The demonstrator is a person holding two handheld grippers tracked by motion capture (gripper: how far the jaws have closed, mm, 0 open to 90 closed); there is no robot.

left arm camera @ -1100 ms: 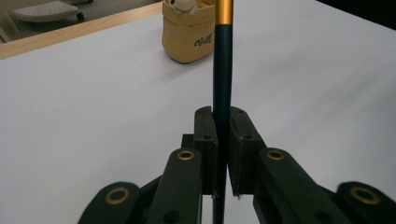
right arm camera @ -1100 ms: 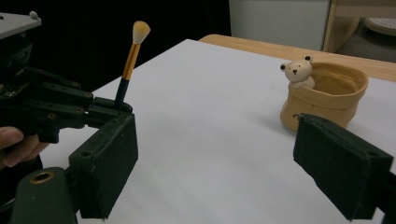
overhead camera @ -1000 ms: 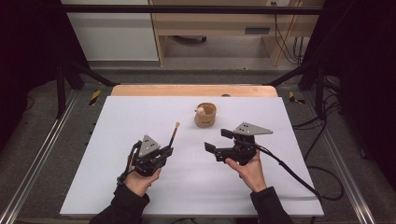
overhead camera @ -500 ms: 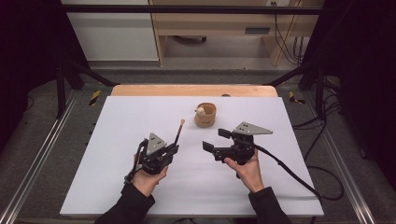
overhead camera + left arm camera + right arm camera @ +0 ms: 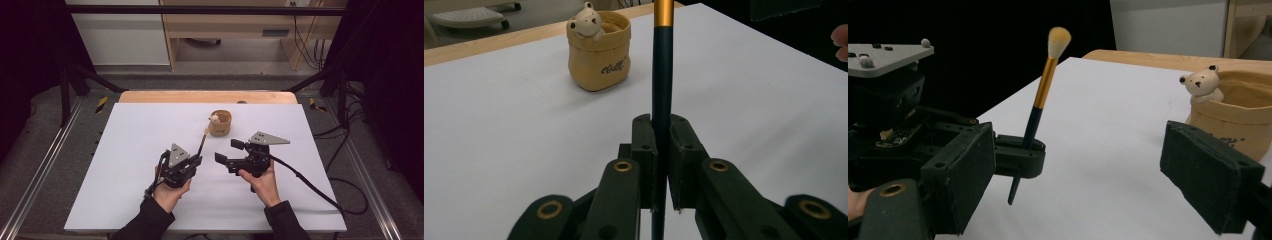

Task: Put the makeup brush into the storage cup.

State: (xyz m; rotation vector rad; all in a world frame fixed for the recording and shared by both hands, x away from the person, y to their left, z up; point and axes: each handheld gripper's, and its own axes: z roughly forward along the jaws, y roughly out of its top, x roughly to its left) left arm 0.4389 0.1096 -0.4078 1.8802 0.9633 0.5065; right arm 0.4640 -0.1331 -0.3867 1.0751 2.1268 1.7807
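Observation:
A makeup brush (image 5: pixel 202 141) with a dark handle, gold ferrule and pale bristles stands nearly upright in my left gripper (image 5: pixel 196 161), which is shut on its handle (image 5: pixel 662 75). Its bristle tip points toward a tan cup (image 5: pixel 220 123) with a small bear figure (image 5: pixel 1202 82) on the rim, just beyond the brush. In the left gripper view the cup (image 5: pixel 598 55) is ahead and to the left. My right gripper (image 5: pixel 229 151) is open with nothing between its jaws, right of the left gripper. Between its wide jaws the right gripper view (image 5: pixel 1085 180) shows the brush (image 5: pixel 1040 95) and the cup (image 5: pixel 1243 120).
The white table top (image 5: pixel 130 150) spreads wide to the left and front. A wooden strip (image 5: pixel 205 96) runs along its far edge. A black cable (image 5: pixel 310 182) trails from the right gripper off the table's right side. Metal rails (image 5: pixel 45 165) flank the table.
My left gripper has carried the brush to the right, toward the cup and the right gripper. The right gripper has shifted slightly left and stays open.

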